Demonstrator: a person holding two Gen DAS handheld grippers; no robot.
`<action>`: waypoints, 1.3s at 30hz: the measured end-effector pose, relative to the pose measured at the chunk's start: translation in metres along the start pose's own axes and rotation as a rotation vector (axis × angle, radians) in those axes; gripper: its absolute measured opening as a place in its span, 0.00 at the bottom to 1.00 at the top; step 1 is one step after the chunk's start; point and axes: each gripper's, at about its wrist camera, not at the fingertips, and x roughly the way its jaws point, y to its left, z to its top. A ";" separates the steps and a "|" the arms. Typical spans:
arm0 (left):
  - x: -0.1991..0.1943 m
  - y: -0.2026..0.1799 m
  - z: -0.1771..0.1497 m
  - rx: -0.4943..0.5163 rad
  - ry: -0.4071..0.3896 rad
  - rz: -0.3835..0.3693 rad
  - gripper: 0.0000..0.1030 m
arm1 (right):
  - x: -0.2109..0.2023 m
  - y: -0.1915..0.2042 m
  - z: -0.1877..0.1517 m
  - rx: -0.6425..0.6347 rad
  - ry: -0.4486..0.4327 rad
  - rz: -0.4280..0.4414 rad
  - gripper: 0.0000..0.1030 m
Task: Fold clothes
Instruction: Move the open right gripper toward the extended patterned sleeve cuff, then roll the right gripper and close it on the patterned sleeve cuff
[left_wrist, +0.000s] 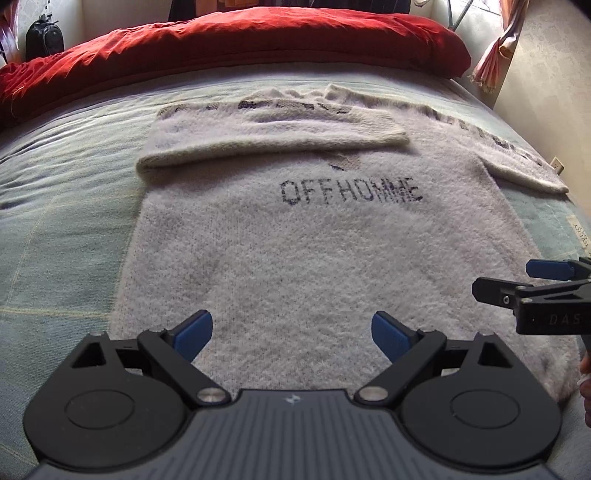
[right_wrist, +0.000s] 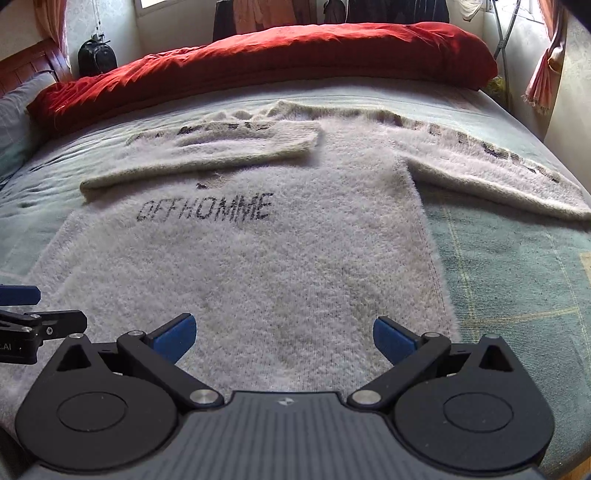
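A fuzzy pale sweater (left_wrist: 295, 251) (right_wrist: 258, 266) with dark "OFFHOMME" lettering lies flat on the bed. Its left sleeve (left_wrist: 266, 133) (right_wrist: 207, 151) is folded across the chest. The right sleeve (left_wrist: 517, 158) (right_wrist: 498, 173) stretches out to the right. My left gripper (left_wrist: 291, 334) hovers open over the sweater's lower hem, with nothing between its blue pads. My right gripper (right_wrist: 284, 338) is open too, above the hem's right part; it also shows at the right edge of the left wrist view (left_wrist: 517, 280).
The bed has a pale green checked sheet (left_wrist: 55, 229) (right_wrist: 517, 280). A red duvet (left_wrist: 229, 44) (right_wrist: 280, 59) is bunched along the far side. A black bag (left_wrist: 44, 35) stands at the back left. A wall (left_wrist: 546, 81) and curtain (left_wrist: 495, 55) close off the right.
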 end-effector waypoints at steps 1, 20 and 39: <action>0.000 -0.002 0.002 0.005 -0.002 -0.001 0.90 | 0.003 -0.002 -0.001 0.004 0.010 0.002 1.00; 0.040 -0.064 0.032 0.059 0.046 -0.002 0.90 | -0.010 -0.152 0.056 0.251 -0.133 0.144 1.00; 0.075 -0.092 0.047 0.103 0.105 0.014 0.90 | 0.094 -0.388 0.147 0.710 -0.250 0.196 1.00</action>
